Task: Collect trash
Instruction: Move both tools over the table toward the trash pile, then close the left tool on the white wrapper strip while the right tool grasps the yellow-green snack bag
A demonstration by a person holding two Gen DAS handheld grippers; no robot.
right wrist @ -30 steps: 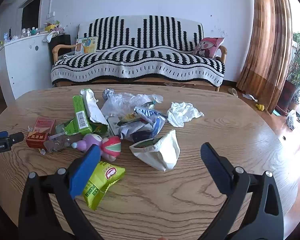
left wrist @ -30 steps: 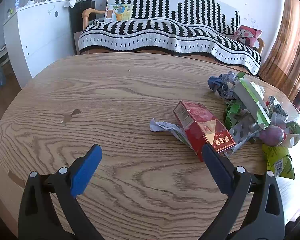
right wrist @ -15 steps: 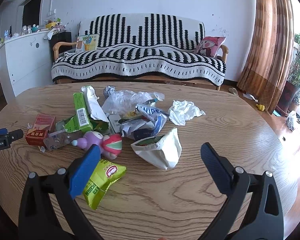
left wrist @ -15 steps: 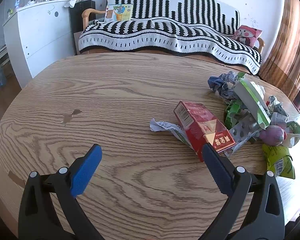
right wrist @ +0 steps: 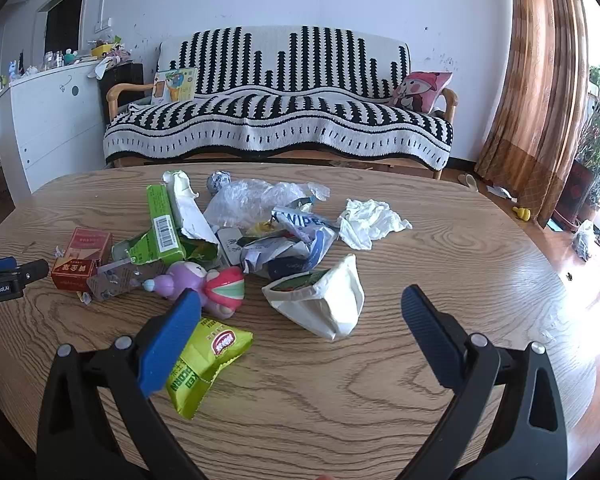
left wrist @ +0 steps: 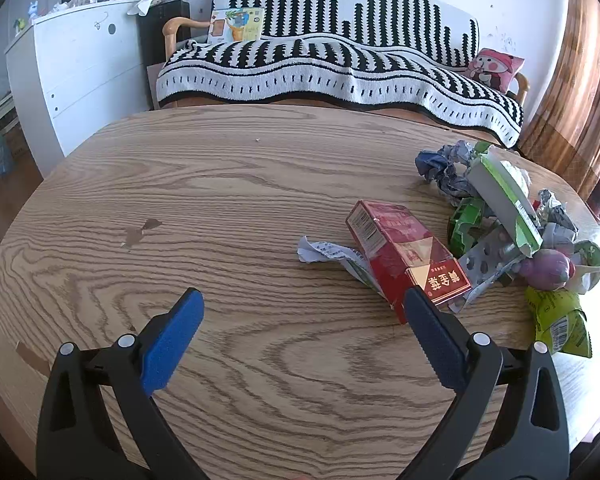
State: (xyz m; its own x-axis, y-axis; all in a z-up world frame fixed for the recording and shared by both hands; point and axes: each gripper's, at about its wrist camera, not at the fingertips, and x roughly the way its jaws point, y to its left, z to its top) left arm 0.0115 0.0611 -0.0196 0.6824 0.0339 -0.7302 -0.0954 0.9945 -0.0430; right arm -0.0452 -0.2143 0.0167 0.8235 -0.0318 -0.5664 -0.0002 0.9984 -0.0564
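Note:
A pile of trash lies on the round wooden table (left wrist: 220, 200). My left gripper (left wrist: 302, 304) is open and empty, just left of a red carton (left wrist: 404, 252) with a crumpled receipt (left wrist: 328, 252) beside it. My right gripper (right wrist: 300, 304) is open and empty above a white paper bag (right wrist: 324, 300), with a green snack packet (right wrist: 204, 360) under its left finger. A purple and pink toy (right wrist: 204, 284), a green box (right wrist: 164, 228), a wipes packet (right wrist: 300, 236), a clear plastic bag (right wrist: 252, 200) and a white tissue (right wrist: 368, 220) lie beyond.
A striped sofa (right wrist: 280, 120) stands behind the table, with a white cabinet (right wrist: 48, 120) to its left and brown curtains (right wrist: 540, 92) to the right. The left gripper's tip also shows in the right wrist view (right wrist: 12, 276).
The right wrist view has edged slightly forward and down toward the trash. The left gripper has not moved.

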